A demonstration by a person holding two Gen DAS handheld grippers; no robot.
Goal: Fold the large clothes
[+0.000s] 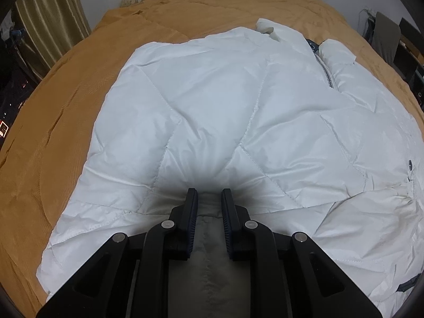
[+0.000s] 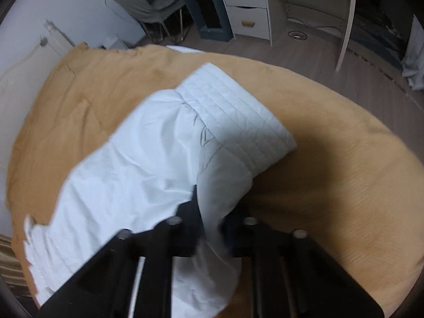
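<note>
A white quilted puffer jacket (image 1: 238, 106) lies spread on a mustard bedspread (image 1: 66, 106), its collar (image 1: 267, 26) at the far end and its zipper (image 1: 327, 71) to the right. My left gripper (image 1: 209, 196) is shut on the jacket's near edge, with a grey-lined fold of fabric pinched between its pads. In the right wrist view the jacket's sleeve (image 2: 145, 164) runs away from me to its ribbed cuff (image 2: 238, 116). My right gripper (image 2: 212, 209), blurred, is shut on a bunched fold of that sleeve, lifted slightly off the bedspread (image 2: 331, 172).
The bed's edge curves along the right, with wood floor (image 2: 304, 53) beyond it. A grey chair (image 2: 151, 2), white drawers (image 2: 246, 8) and a white desk leg (image 2: 344, 26) stand past the bed. Curtains (image 1: 53, 13) hang at the left and a white wall (image 2: 23, 66) borders the bed.
</note>
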